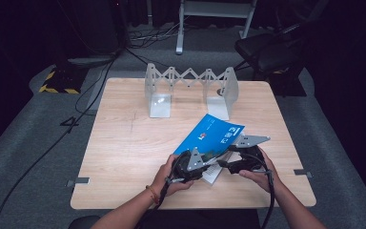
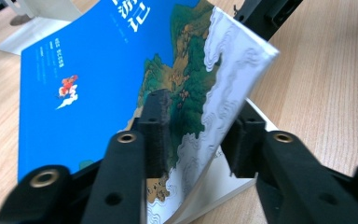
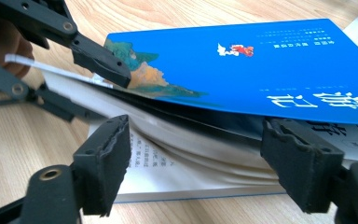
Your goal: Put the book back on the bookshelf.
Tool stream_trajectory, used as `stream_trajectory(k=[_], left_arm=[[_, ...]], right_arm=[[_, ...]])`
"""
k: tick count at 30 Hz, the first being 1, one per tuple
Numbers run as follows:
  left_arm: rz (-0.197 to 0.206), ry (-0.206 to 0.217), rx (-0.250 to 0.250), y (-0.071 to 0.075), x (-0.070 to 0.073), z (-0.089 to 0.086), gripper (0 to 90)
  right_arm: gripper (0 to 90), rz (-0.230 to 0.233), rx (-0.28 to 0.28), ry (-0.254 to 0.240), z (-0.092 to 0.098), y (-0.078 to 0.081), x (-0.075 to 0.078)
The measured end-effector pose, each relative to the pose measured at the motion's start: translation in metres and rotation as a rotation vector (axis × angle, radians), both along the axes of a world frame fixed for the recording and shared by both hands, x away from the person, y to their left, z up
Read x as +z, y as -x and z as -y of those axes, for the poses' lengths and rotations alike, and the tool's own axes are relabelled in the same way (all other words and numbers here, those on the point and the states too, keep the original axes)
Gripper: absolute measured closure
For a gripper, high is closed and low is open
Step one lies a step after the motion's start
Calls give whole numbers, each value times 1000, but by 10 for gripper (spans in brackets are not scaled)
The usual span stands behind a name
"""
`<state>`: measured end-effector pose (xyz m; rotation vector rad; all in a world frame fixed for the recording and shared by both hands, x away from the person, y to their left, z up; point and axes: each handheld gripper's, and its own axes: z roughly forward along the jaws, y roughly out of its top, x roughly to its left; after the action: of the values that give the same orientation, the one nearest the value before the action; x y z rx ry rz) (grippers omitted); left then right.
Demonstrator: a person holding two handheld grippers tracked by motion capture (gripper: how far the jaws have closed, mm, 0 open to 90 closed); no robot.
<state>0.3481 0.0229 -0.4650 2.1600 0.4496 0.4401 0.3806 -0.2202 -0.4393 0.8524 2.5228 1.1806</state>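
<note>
A book with a blue cover (image 1: pixel 210 134) lies on the wooden table (image 1: pixel 124 143), its white pages (image 3: pixel 177 163) fanned open near me. My left gripper (image 2: pixel 199 122) is shut on the front cover and a few pages and holds them tilted up off the rest. One pad (image 2: pixel 156 123) rests on the painted cover art, and the other pad (image 2: pixel 242 144) sits behind the sheets. My right gripper (image 3: pixel 205 163) is open, its two pads wide apart at the book's page edge, low to the table. In the high view both grippers (image 1: pixel 217 160) meet at the book's near corner.
A white metal expanding book rack (image 1: pixel 190 83) stands at the table's far side, beyond the book. Bare wood lies left of the book. Dark floor, cables and a chair (image 1: pixel 267 50) surround the table.
</note>
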Motion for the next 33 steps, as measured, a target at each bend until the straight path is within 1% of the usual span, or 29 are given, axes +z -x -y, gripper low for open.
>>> stream_trajectory(k=[2, 3, 5, 6, 7, 8, 9, 10, 11, 12, 14, 17, 19, 20, 21, 22, 23, 25, 26, 28, 29, 33], left_arm=[[10, 17, -4, -1, 2, -3, 737], [21, 15, -6, 0, 3, -3, 757], [28, 8, -18, -1, 5, -5, 777], [34, 4, -23, -2, 5, -6, 787], [38, 0, -25, -2, 6, -7, 795], [32, -4, -34, -2, 7, -8, 798], [26, -3, -39, -3, 8, -9, 799], [19, -2, -44, -3, 9, -11, 802], [15, -5, -53, -4, 9, -13, 803], [17, -14, -61, -4, 10, -14, 803], [5, -11, -73, -6, 10, -19, 804], [-1, -17, -95, -8, 11, -24, 807], [-4, -20, -104, -9, 12, -30, 807], [-9, -16, -107, -10, 13, -34, 807], [-15, -15, -111, -11, 13, -38, 807], [-15, -21, -114, -11, 14, -41, 806], [-17, -28, -118, -11, 14, -45, 805], [-25, -29, -122, -12, 15, -53, 802], [-31, -28, -126, -12, 16, -59, 800], [-43, -15, -126, -14, 18, -69, 797], [-47, -16, -127, -15, 18, -73, 794], [-57, -7, -128, -19, 21, -90, 784]], right_arm=[[254, 2, 5, 13, 2, 2, -1], [254, 8, 13, 23, 4, 3, -1], [253, 24, 15, 37, 9, 7, 0], [253, 30, 24, 30, 13, 9, 1], [253, 43, 20, 26, 16, 9, 3], [252, 54, 15, 25, 18, 10, 5], [252, 72, 16, 7, 20, 11, 8], [253, 76, 26, -13, 22, 11, 11], [254, 91, 33, -23, 22, 12, 14], [252, 119, 38, -19, 21, 14, 18], [254, 154, 78, -38, 16, 16, 26], [255, 184, 131, -31, 5, 16, 31], [257, 193, 161, -1, -6, 14, 28], [262, 188, 189, 18, -11, 10, 24], [267, 188, 200, 42, -16, 8, 20], [267, 201, 201, 76, -19, 5, 16], [268, 206, 203, 96, -21, 2, 14], [275, 184, 204, 100, -23, -5, 9], [276, 188, 201, 112, -24, -8, 7], [281, 200, 193, 146, -27, -14, 3], [282, 209, 206, 170, -28, -16, 0], [284, 247, 204, 237, -34, -23, -8]])
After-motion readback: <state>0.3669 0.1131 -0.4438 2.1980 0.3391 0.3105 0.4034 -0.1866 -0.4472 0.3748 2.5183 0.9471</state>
